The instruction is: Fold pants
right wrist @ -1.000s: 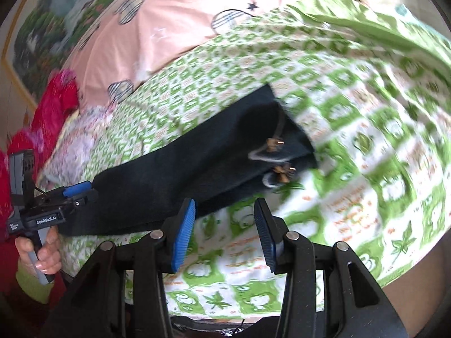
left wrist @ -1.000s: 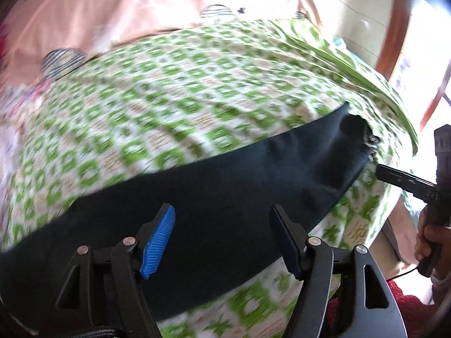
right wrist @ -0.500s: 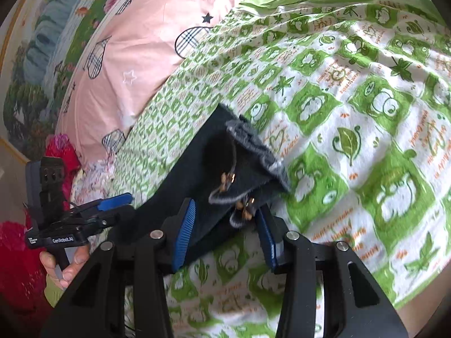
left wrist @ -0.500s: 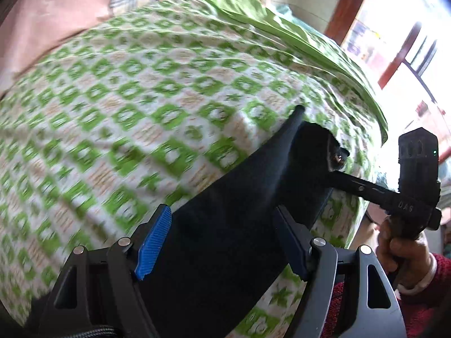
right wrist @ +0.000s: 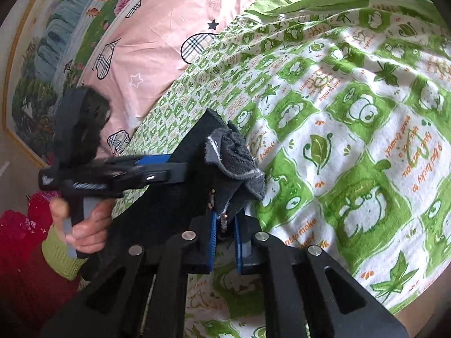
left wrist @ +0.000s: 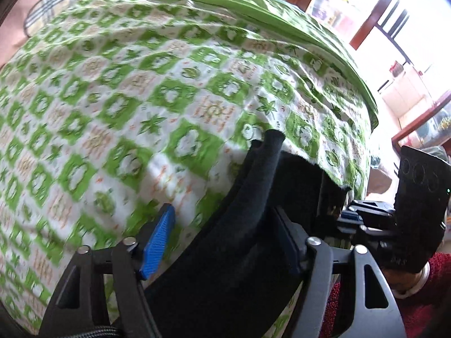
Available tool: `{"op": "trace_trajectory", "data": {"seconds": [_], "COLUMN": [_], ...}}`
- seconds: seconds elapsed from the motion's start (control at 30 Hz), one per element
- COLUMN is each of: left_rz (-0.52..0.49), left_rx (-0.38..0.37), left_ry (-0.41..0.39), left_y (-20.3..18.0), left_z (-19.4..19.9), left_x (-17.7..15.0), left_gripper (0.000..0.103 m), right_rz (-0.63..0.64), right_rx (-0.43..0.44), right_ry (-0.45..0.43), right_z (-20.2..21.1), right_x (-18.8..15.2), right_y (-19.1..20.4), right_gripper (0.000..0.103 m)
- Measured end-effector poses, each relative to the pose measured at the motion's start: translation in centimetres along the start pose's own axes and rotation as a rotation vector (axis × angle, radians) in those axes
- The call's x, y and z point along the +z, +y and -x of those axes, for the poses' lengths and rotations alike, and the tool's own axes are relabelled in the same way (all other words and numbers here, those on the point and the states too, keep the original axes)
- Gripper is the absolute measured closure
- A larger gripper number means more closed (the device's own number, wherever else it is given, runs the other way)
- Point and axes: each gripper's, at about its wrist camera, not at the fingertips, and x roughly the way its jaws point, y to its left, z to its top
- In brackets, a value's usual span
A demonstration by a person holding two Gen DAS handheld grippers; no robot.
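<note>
The black pants (left wrist: 248,225) lie along the near edge of the green-and-white bed sheet (left wrist: 126,98). My left gripper (left wrist: 222,239) is open, its blue-padded fingers (left wrist: 157,239) straddling the pants' edge. My right gripper (right wrist: 225,225) is shut on the pants' waist (right wrist: 231,166), where grey lining and a zipper show. In the right wrist view the left gripper (right wrist: 169,169) reaches over the black cloth (right wrist: 169,197) from the left. In the left wrist view the right gripper (left wrist: 352,219) holds the waist end at the right.
A pink quilt (right wrist: 174,22) with heart prints lies at the back of the bed. A green sheet fold (left wrist: 253,5) runs along the far side. A window and wooden frame (left wrist: 380,14) stand to the right. The bed edge drops off near me.
My right gripper has closed on the pants' waist. My left gripper has moved along the pants toward the waist end, and the two grippers have come close together.
</note>
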Motion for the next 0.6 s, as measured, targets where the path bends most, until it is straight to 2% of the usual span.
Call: {"op": "trace_trajectory", "data": {"seconds": [0.07, 0.13, 0.23, 0.37, 0.5, 0.6], "left_rz": [-0.008, -0.008, -0.018, -0.050, -0.037, -0.010], "left_rx": [-0.024, -0.068, -0.104, -0.102, -0.128, -0.148], "left_ry": [0.022, 0.021, -0.003, -0.051, -0.128, -0.197], "left_y": [-0.3, -0.4, -0.7, -1.5, -1.2, -0.7], "left_z": [-0.9, -1.4, -1.3, -0.5, 2.6, 5.6], "left_x": [0.5, 0.8, 1.1, 0.7, -0.4, -1.6], "left_gripper": [0.054, 0.072, 0.088, 0.093, 0.093, 0.093], "right_rz": [0.013, 0.021, 0.030, 0.033, 0.072, 0.109], "right_rx": [-0.002, 0.000, 0.005, 0.025, 0.110, 0.206], "right_ry": [0.004, 0.002, -0.002, 0.000, -0.009, -0.011], "right_z": [-0.1, -0.2, -0.3, -0.1, 0.6, 1.0], "right_x": [0.0, 0.0, -0.1, 0.0, 0.4, 0.9], "right_y": [0.1, 0.1, 0.2, 0.6, 2.3, 4.0], "right_gripper": [0.092, 0.092, 0.092, 0.091, 0.091, 0.091]}}
